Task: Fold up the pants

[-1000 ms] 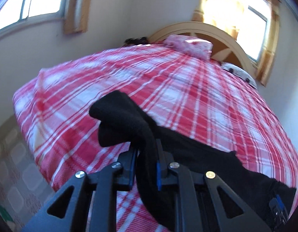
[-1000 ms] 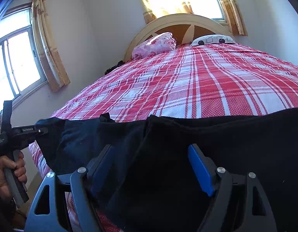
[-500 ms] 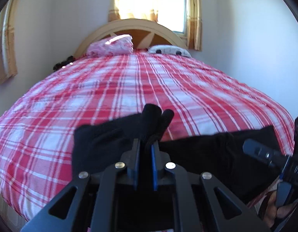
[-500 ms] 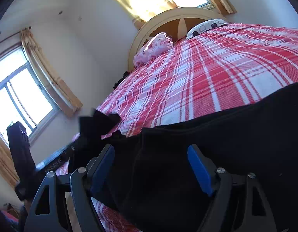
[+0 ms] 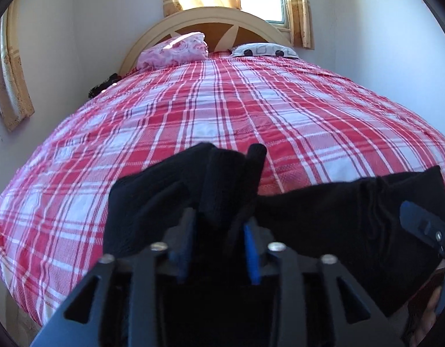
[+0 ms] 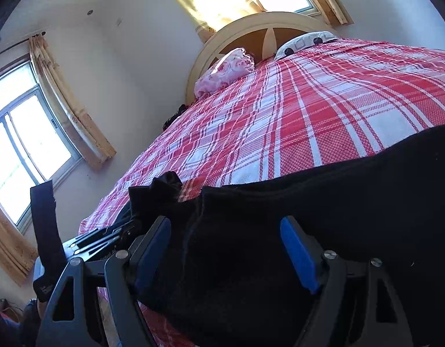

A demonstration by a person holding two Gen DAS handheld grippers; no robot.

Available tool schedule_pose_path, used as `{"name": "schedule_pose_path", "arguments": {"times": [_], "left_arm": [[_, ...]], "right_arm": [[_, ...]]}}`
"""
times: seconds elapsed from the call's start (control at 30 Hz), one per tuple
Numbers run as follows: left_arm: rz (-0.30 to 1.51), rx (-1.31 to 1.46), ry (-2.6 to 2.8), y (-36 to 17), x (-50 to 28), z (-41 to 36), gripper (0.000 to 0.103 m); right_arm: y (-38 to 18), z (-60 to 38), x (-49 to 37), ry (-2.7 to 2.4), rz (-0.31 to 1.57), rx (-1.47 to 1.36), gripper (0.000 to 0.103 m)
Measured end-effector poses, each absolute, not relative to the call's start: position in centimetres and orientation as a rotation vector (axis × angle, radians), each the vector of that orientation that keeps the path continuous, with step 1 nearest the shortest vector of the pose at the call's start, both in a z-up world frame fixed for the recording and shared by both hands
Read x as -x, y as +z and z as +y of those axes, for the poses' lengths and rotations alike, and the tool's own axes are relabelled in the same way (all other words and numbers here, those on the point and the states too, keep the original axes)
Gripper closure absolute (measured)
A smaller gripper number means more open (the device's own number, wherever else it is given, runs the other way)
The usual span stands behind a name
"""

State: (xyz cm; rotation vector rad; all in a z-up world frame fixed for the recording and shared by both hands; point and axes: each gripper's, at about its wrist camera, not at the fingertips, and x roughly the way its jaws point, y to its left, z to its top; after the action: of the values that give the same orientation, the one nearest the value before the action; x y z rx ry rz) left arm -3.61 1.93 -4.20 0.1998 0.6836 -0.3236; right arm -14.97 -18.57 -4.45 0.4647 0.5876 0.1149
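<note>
Left wrist: left gripper (image 5: pixel 219 248) jaws opening, black pants (image 5: pixel 323 217) between; right gripper (image 6: pixel 226 248) jaws spread.

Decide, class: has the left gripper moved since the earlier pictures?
Yes. The left gripper swung right to face the headboard, carrying the black pants along; its jaws are opening around the fabric.

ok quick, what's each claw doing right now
Left claw: opening, bunched black fabric pants still between its pads.
Right claw: open wide, the pants' cloth lying between its pads.
</note>
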Motion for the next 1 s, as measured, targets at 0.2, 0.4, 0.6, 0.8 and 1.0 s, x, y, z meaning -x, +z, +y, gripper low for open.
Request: {"name": "schedule_pose_path", "arguments": {"times": [0.2, 0.4, 0.6, 0.8, 1.0], "left_arm": [[0.69, -0.205, -0.298, -4.3, 1.4, 0.8, 0.063], [0.638, -0.133, -0.432, -3.5, 2.6, 1.8, 0.087], [0.443, -0.05, -0.639, 1.0, 6.9, 2.0, 0.087], [0.279, -0.111, -0.919, 2.7, 13.1, -1.4, 0.087], [0.34, -0.253, -1.041, -1.4, 16.7, -5.3, 0.087]], "right_arm": [[-4.4, -18.8, 14.9, 0.115, 0.595, -0.49, 0.023], [-4.3, -19.4, 15.0, 0.14, 0.602, -0.535, 0.023], [-3.7, -21.5, 15.5, 0.258, 0.582, -0.68, 0.023], [-2.4, -26.3, 18.5, 0.248, 0.492, -0.824, 0.023], [-3.8, -29.7, 20.6, 0.308, 0.439, -1.034, 0.023]]}}
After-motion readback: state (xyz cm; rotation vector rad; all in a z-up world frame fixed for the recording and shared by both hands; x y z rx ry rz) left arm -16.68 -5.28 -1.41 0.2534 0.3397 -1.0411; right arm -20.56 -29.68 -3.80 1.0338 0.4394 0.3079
